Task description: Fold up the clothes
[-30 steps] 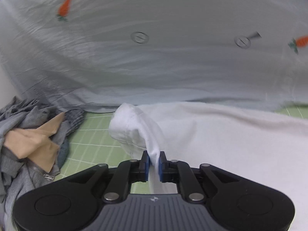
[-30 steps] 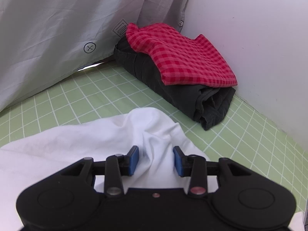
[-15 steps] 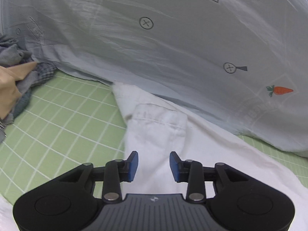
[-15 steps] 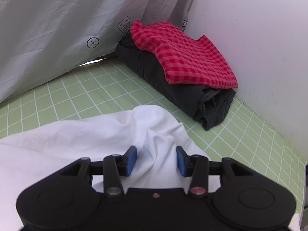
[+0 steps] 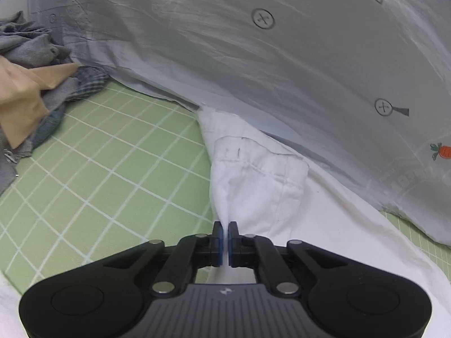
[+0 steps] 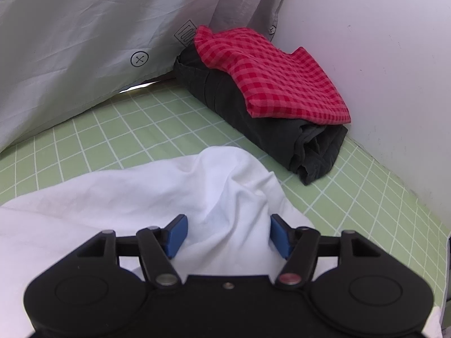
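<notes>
The white shirt (image 5: 324, 219) lies spread on the green grid mat (image 5: 112, 174), its cuffed sleeve end (image 5: 253, 174) just in front of the hanging grey sheet (image 5: 253, 56). The left tool (image 5: 225, 233) is pinched tight on a ridge of the sleeve fabric below the cuff. The right tool (image 6: 227, 233) stands wide apart over a bunched hump of the same white shirt (image 6: 197, 191), gripping nothing; beyond that hump sits the folded stack, a red checked cloth (image 6: 270, 79) on a black garment (image 6: 267, 129) against the wall.

This looks like the sleeve fold. Next, the left tool likely needs to carry the sleeve across the shirt body, while the right tool closes on the hump or presses it flat. An unfolded pile (image 5: 31, 84) waits left of the sleeve.
</notes>
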`<state>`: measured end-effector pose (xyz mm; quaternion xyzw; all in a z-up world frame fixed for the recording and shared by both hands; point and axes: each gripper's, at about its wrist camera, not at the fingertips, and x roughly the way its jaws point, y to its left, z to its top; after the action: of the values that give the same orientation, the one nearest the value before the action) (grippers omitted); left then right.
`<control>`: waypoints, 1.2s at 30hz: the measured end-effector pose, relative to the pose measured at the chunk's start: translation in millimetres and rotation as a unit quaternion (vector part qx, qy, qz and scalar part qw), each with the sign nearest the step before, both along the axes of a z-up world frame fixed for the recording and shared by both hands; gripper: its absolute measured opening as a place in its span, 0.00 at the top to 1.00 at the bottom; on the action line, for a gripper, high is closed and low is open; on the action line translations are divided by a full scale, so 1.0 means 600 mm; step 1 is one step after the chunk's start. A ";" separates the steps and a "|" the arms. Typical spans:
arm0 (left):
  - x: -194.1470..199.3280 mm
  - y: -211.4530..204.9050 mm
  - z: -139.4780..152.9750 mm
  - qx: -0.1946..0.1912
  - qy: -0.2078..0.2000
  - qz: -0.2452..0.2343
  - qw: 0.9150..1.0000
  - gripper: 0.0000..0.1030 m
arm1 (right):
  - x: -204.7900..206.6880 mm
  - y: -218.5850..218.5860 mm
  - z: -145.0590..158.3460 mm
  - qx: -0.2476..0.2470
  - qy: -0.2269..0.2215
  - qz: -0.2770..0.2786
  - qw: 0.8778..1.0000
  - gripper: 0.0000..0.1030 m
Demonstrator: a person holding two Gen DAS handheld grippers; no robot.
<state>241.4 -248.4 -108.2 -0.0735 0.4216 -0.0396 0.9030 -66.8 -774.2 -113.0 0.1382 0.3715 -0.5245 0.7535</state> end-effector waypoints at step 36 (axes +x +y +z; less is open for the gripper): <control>-0.054 0.159 -0.051 0.063 0.062 0.152 0.984 0.47 | 0.123 -0.100 0.064 -0.013 -0.029 0.075 0.997 0.85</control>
<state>208.8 -153.2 -139.1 -0.0822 0.4624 0.1290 0.8734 6.9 -833.9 -74.6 0.1155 0.3523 -0.4669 0.8028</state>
